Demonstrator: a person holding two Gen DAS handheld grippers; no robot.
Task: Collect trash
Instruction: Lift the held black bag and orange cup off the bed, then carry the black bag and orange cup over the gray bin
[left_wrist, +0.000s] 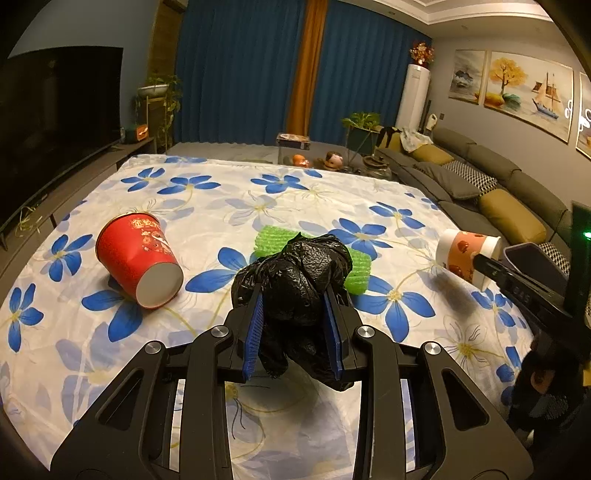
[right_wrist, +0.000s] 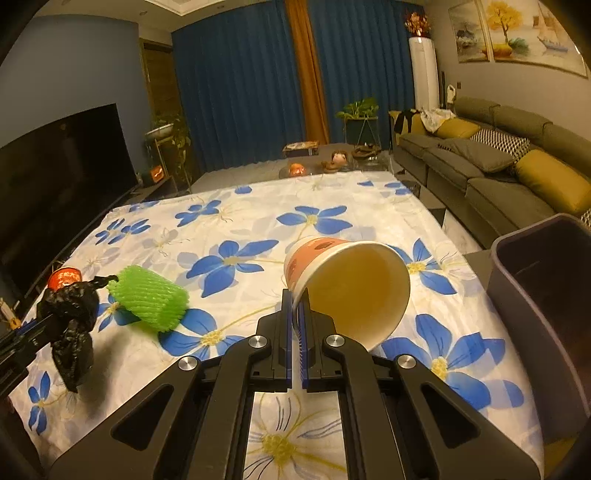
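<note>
Your right claw (right_wrist: 295, 314) grips the orange paper cup's (right_wrist: 347, 288) rim; next carry it over the grey bin (right_wrist: 517, 295) beside it, then release.

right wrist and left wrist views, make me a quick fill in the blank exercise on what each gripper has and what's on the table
1. The left gripper is shut on a crumpled ____ plastic bag.
2. The right gripper pinches the orange paper cup by its ____.
3. The red cup lies on its ____ on the floral tablecloth.
4. The foam net sleeve is ____ in colour.

Missing words: black; rim; side; green
</note>
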